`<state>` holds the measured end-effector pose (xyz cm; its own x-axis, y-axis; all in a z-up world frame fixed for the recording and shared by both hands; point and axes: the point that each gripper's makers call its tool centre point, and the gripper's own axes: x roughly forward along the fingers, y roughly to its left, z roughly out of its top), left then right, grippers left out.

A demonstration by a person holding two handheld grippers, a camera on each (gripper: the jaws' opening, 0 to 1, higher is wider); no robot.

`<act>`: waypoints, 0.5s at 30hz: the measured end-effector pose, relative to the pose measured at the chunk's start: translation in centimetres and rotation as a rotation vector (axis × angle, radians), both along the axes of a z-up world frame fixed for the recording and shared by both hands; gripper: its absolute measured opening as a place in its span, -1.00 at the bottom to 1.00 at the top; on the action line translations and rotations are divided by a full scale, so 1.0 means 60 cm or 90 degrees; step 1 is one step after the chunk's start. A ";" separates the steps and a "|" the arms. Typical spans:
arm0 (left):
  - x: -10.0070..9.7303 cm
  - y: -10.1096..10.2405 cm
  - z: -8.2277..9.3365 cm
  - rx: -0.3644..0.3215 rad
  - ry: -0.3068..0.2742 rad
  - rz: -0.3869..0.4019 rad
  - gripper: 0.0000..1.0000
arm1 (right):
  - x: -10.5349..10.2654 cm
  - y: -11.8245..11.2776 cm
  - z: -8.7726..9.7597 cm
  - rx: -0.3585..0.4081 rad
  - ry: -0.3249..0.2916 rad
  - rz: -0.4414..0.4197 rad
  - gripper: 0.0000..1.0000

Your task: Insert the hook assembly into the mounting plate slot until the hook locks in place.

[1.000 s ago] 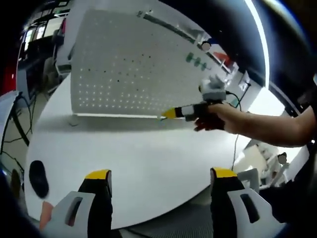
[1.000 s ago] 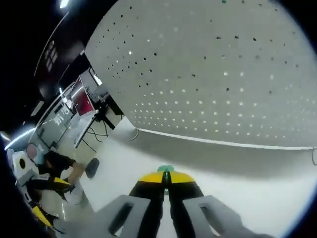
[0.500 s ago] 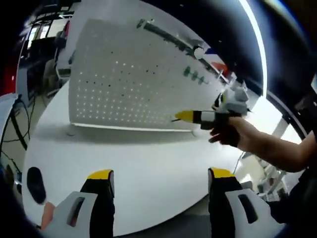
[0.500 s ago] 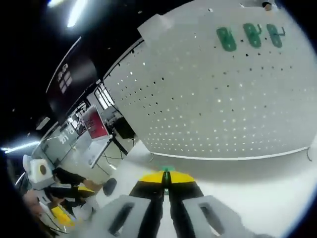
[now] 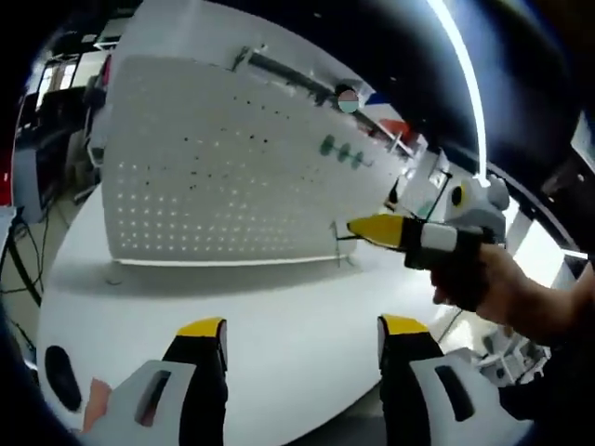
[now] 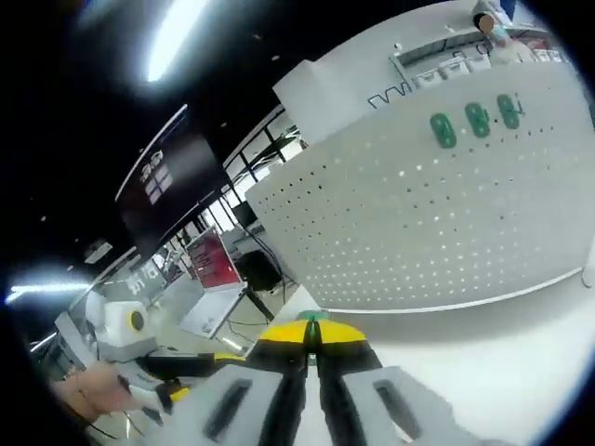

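Observation:
The white perforated mounting plate [image 5: 214, 177] stands upright on the round white table [image 5: 279, 307]; three green hooks [image 5: 339, 151] sit near its upper right. My left gripper [image 5: 302, 327] is open above the table's near edge, with nothing between its yellow tips. My right gripper [image 5: 364, 227], held by a hand [image 5: 488, 283], hovers before the plate's lower right corner. In the right gripper view my right gripper [image 6: 311, 327] is shut on a small green hook [image 6: 311, 317], a good distance from the plate [image 6: 437, 232] and its green hooks [image 6: 474, 119].
A black oval object [image 5: 58, 373] and a pinkish item [image 5: 95, 407] lie on the table at the near left. Desks, monitors and cables stand beyond the table's left side [image 6: 209, 269]. The left gripper [image 6: 186, 370] and a hand show low on the left in the right gripper view.
My right gripper has drawn back from the plate and risen to the right, still shut on the green hook. The left gripper's view has shifted slightly; its jaws stay open.

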<state>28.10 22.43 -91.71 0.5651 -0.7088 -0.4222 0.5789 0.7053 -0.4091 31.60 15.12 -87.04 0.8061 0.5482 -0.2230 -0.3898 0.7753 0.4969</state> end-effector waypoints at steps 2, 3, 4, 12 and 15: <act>0.001 -0.005 0.001 -0.001 0.001 -0.003 0.31 | -0.014 0.012 0.006 0.011 -0.009 0.007 -1.00; 0.003 -0.007 0.002 -0.002 0.000 -0.006 0.29 | -0.021 0.017 0.007 0.013 -0.013 0.008 -1.00; 0.003 -0.009 0.002 -0.003 0.000 -0.007 0.27 | -0.029 0.026 0.009 0.013 -0.018 0.015 -1.00; 0.002 -0.021 0.023 -0.020 -0.016 -0.019 -0.16 | -0.058 0.059 0.017 0.004 -0.051 0.039 -1.00; 0.002 -0.022 0.028 -0.033 -0.011 -0.015 -0.21 | -0.065 0.066 0.021 -0.004 -0.065 0.045 -1.00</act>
